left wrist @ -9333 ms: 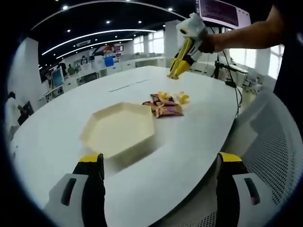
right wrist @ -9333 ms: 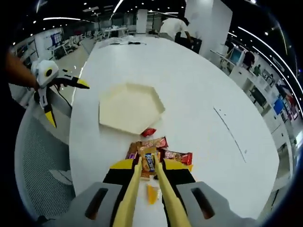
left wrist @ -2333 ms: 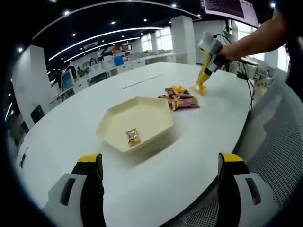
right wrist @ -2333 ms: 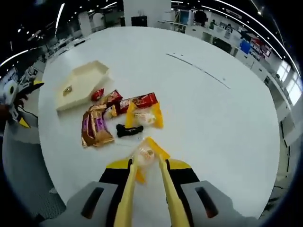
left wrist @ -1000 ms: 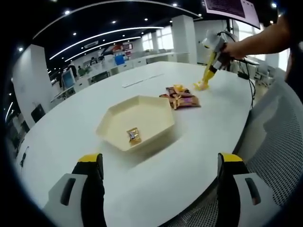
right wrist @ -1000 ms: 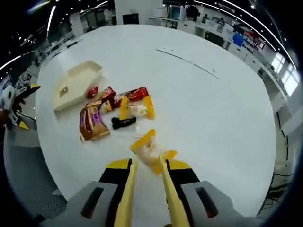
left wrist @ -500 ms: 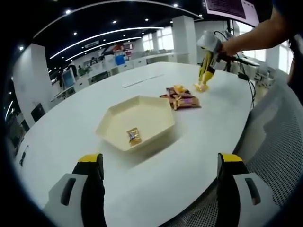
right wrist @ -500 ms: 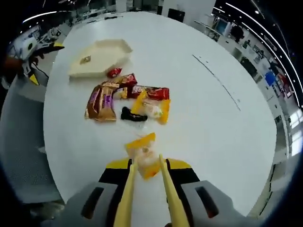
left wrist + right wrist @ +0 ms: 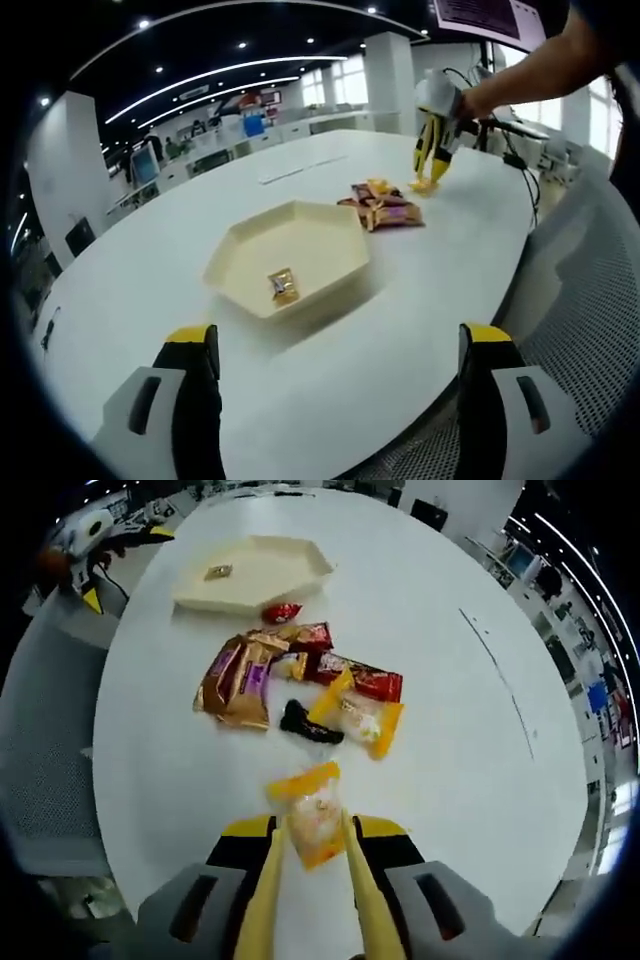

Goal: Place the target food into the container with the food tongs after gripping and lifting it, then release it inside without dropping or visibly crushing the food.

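A yellow snack packet point(image 9: 312, 818) with a pale pastry inside is pinched between the yellow food tongs point(image 9: 268, 875) that my right gripper point(image 9: 312, 855) squeezes. In the left gripper view the same packet point(image 9: 424, 185) hangs low over the white table, beyond the snack pile point(image 9: 385, 210). The cream hexagonal tray point(image 9: 200, 595) lies past that pile and holds one small wrapped candy point(image 9: 216, 572). My left gripper point(image 9: 337, 345) stands open and empty at the table's near edge, in front of the tray point(image 9: 230, 268) and its candy point(image 9: 281, 286).
Between packet and tray lie a purple-brown packet point(image 9: 235, 685), red bars point(image 9: 375, 683), a black piece point(image 9: 310, 725), another yellow packet point(image 9: 365, 717) and a small red candy point(image 9: 281, 611). A grey mesh chair point(image 9: 580, 300) borders the table edge.
The right gripper has swung so the tray sits more straight ahead, the yellow packet still in the tongs. The left gripper and the tray have not moved.
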